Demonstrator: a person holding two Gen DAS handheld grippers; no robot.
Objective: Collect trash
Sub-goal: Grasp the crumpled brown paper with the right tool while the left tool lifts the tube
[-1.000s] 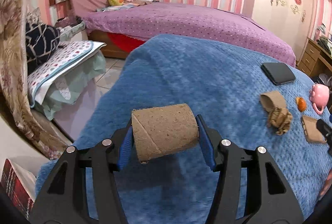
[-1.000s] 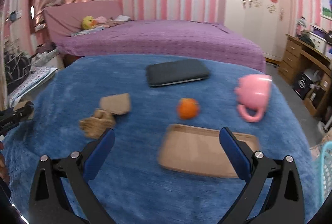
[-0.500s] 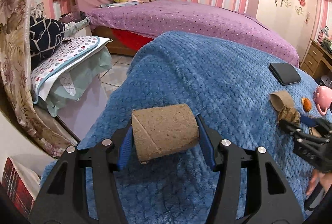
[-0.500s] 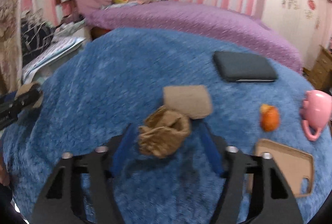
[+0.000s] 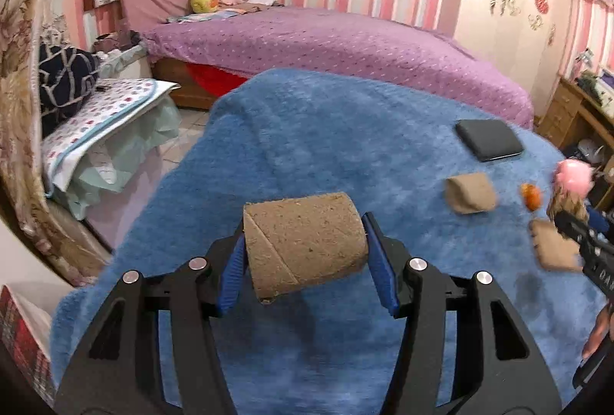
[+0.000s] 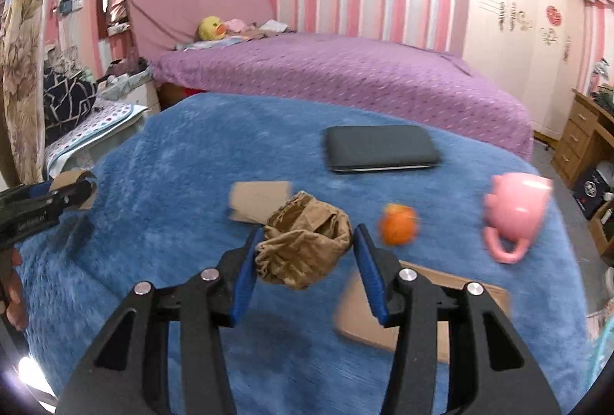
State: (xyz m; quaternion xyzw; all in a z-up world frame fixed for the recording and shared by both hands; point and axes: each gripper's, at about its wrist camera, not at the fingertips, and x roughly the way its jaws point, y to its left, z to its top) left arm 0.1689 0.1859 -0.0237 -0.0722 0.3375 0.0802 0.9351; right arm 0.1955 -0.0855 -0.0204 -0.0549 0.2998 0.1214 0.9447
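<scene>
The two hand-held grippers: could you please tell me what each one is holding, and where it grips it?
The left hand-held gripper holds a cardboard tube by its two ends. The right hand-held gripper holds crumpled brown paper by its sides.

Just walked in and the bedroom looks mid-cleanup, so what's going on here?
A person holding a gripper in each hand is collecting trash off the blue blanket. The left gripper is clamped on a cardboard tube. The right gripper has just closed on a crumpled brown paper wad. A flattened cardboard tube is still on the blanket, alongside an orange, a pink mug, a dark case and a brown board.
</scene>
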